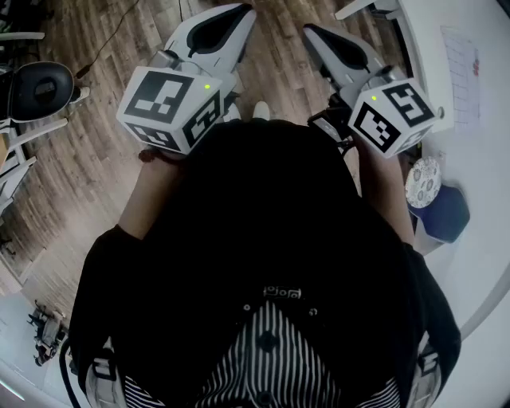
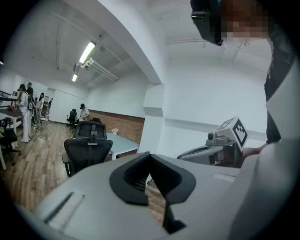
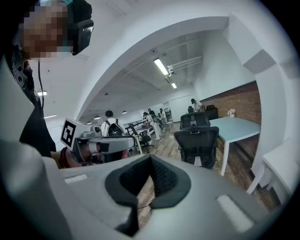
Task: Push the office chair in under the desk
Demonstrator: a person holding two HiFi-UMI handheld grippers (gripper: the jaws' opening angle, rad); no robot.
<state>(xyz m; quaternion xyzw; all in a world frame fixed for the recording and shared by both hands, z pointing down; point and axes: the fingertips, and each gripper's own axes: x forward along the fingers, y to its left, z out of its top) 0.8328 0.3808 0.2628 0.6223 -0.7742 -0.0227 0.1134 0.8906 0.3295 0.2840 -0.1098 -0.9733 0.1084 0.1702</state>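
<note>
Wood floor, office chair near desk

Left gripper and right gripper held forward, jaws closed.

Floor is wood plank, grainy and pretty matt. The left gripper and right gripper are smooth pale plastic with a soft sheen, and the pads look like ribbed black rubber. The office chair is matt black with a mesh-looking back. Desk top is smooth and pale. Back wall is rough brick. The person's top is plain black cloth.
</note>
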